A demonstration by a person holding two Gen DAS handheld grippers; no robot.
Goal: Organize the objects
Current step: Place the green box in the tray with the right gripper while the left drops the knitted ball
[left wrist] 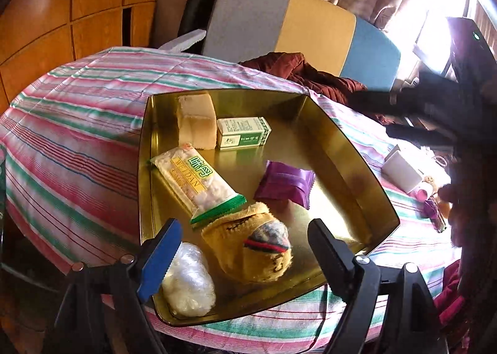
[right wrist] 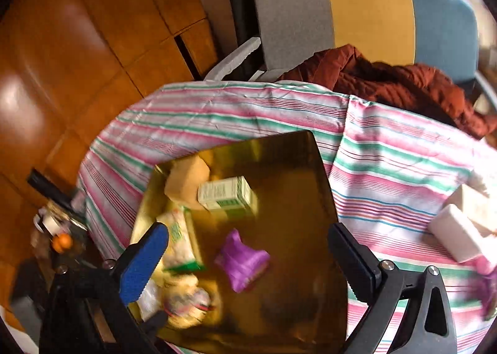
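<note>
A shiny gold tray (left wrist: 310, 133) lies on the striped tablecloth (left wrist: 77, 142). It holds a beige block (left wrist: 195, 121), a green-and-white box (left wrist: 242, 132), a long snack packet (left wrist: 195, 183), a purple packet (left wrist: 285, 183), a yellow sock (left wrist: 248, 248) and a wad of clear plastic (left wrist: 188, 279). My left gripper (left wrist: 243, 226) hangs open over the tray's near edge, with the sock below and between its fingers, untouched. My right gripper (right wrist: 248, 229) is open above the tray (right wrist: 295, 183), and the purple packet (right wrist: 243, 264) lies loose beneath it. The right wrist view is blurred.
A white box (right wrist: 456, 236) and small pink items (left wrist: 431, 208) lie on the cloth right of the tray. A maroon jacket (right wrist: 388, 83) lies by a grey, yellow and blue chair (right wrist: 369, 9) at the far edge. Wooden cabinets (right wrist: 77, 59) stand to the left. A hand (left wrist: 459, 198) shows at far right.
</note>
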